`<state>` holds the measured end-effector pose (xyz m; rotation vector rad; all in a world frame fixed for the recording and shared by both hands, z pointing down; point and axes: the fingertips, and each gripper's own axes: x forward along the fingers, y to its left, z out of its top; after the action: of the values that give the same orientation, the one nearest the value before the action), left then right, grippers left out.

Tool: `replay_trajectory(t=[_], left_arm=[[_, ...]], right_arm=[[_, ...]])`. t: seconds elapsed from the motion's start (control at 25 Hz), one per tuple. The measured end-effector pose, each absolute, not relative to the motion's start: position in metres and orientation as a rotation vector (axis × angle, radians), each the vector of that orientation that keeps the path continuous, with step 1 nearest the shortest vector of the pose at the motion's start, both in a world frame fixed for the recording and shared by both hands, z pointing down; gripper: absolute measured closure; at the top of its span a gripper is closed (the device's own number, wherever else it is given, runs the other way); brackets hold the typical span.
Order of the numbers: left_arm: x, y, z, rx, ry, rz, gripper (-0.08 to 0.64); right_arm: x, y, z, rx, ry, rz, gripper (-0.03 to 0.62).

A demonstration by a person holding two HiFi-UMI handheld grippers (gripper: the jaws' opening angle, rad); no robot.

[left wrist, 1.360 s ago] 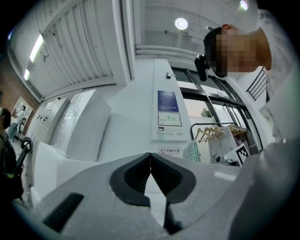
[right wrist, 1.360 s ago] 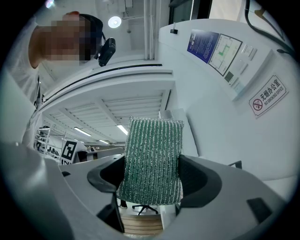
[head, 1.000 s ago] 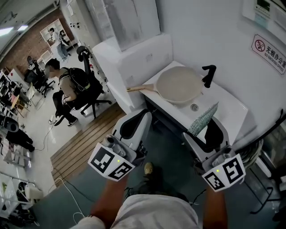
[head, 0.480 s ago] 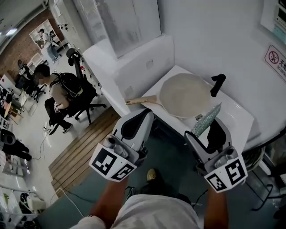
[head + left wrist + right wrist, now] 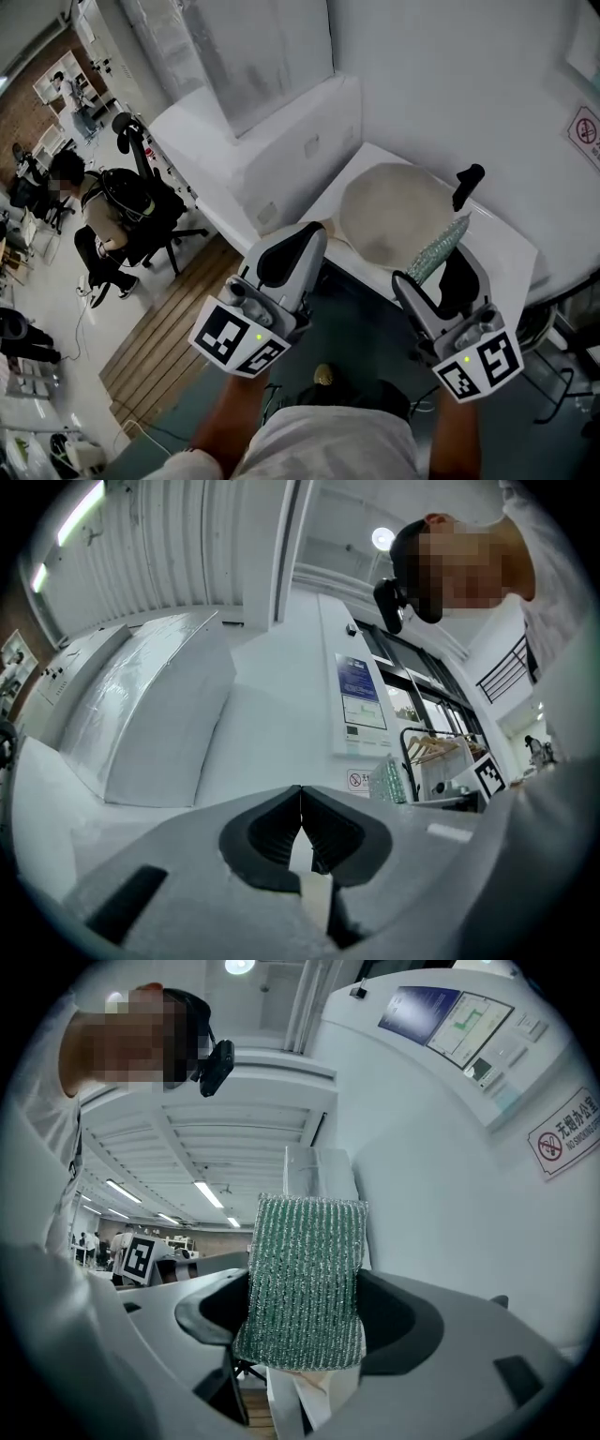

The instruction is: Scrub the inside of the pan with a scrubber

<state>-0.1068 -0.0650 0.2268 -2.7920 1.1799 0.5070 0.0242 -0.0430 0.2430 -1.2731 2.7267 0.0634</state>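
Note:
A round beige pan (image 5: 394, 214) lies on the white sink counter (image 5: 506, 253) in the head view; its wooden handle is hidden behind my left gripper. My right gripper (image 5: 448, 251) is shut on a green, silver-flecked scrubber (image 5: 305, 1279), also seen as scrubber (image 5: 433, 248) sticking up over the pan's near right rim. My left gripper (image 5: 298, 246) is shut with nothing between its jaws, raised in front of the counter's left end. In the left gripper view its dark pads (image 5: 281, 829) meet on a thin line.
A black faucet (image 5: 467, 185) stands at the back of the counter by the white wall. A large white cabinet (image 5: 253, 150) adjoins the counter on the left. A no-smoking sign (image 5: 587, 131) hangs on the wall. People at desks and black office chairs (image 5: 141, 202) fill the far left.
The view has closed in on the counter. Both grippers rose slightly toward the pan, and the pan's wooden handle slipped out of sight behind the left gripper. The scrubber stays gripped.

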Motion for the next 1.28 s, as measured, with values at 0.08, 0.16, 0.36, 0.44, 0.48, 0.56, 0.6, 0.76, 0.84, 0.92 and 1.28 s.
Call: replay_trajectory(t=[0.08, 0.16, 0.36, 0.44, 0.48, 0.56, 0.6, 0.76, 0.84, 0.92, 1.28], left_arm=[[-0.109, -0.074, 0.231, -2.807, 1.176, 0.509, 0.543], [-0.11, -0.082, 0.235, -2.823, 1.174, 0.506, 0.543], [-0.112, -0.104, 0.243, -2.845, 1.191, 0.487, 0.543], [-0.111, -0.114, 0.247, -2.848, 1.201, 0.469, 0.543], [-0.11, -0.12, 0.25, -2.848, 1.208, 0.458, 0.543], [-0.108, -0.131, 0.254, -2.847, 1.223, 0.437, 0.543], [-0.107, -0.137, 0.255, -2.845, 1.23, 0.427, 0.543], [-0.1, -0.163, 0.256, -2.833, 1.24, 0.403, 0.543], [-0.096, -0.176, 0.256, -2.83, 1.246, 0.396, 0.543], [-0.091, -0.19, 0.256, -2.829, 1.253, 0.386, 0.543], [-0.065, -0.256, 0.3, -2.866, 1.378, 0.183, 0.543]], right_arm=[[0.022, -0.05, 0.246, -1.295, 2.73, 0.057, 0.241], [0.022, -0.056, 0.246, -1.312, 2.73, 0.052, 0.241], [0.021, -0.077, 0.247, -1.318, 2.733, 0.044, 0.241], [0.022, -0.087, 0.25, -1.314, 2.731, 0.035, 0.241], [0.023, -0.093, 0.251, -1.311, 2.73, 0.029, 0.241], [0.025, -0.105, 0.254, -1.3, 2.728, 0.021, 0.241], [0.027, -0.112, 0.254, -1.294, 2.727, 0.019, 0.241], [0.033, -0.141, 0.252, -1.268, 2.72, 0.017, 0.241], [0.037, -0.153, 0.251, -1.259, 2.719, 0.016, 0.241], [0.041, -0.166, 0.249, -1.257, 2.721, 0.017, 0.241], [0.069, -0.227, 0.278, -1.424, 2.788, -0.025, 0.241]])
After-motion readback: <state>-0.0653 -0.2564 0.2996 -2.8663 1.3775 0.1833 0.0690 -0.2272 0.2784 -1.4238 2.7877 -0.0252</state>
